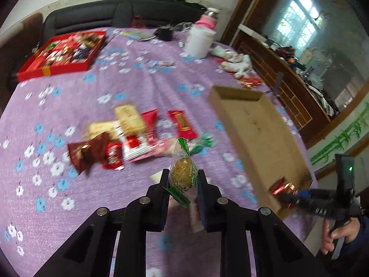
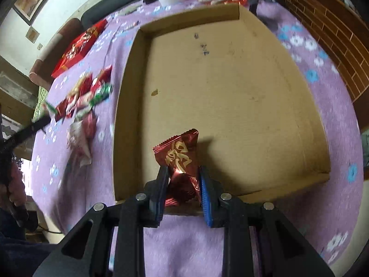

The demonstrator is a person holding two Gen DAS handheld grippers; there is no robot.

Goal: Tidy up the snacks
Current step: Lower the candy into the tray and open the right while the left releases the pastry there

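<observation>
While both of my grippers are loaded, neither snack has been set down. My left gripper [image 1: 182,177] has its jaws clenched on a clear packet with green ends [image 1: 182,173] holding a golden, egg-shaped snack; the packet stands upright between the pads, above the purple flowered bedspread [image 1: 129,78].

My right gripper [image 2: 182,173] has its jaws clamped on a dark red foil candy with gold characters [image 2: 180,159]. That candy sits over the near edge of the shallow cardboard tray [image 2: 230,92], whose floor is bare apart from a few marks. From the left wrist view, the same tray lies to the right, with my right hand [image 1: 339,233] on its gripper's handle at the tray's near corner.

A loose pile of snacks [image 1: 129,138], red, brown, cream and green wrappers, lies on the bedspread left of the tray, apart from it. Motion blur prevents a count.

At the far left, a red gift box [image 1: 62,53] stands open with assorted sweets inside. A white tub [image 1: 199,39] stands far centre, with a pink bottle [image 1: 207,20] just behind it.
</observation>
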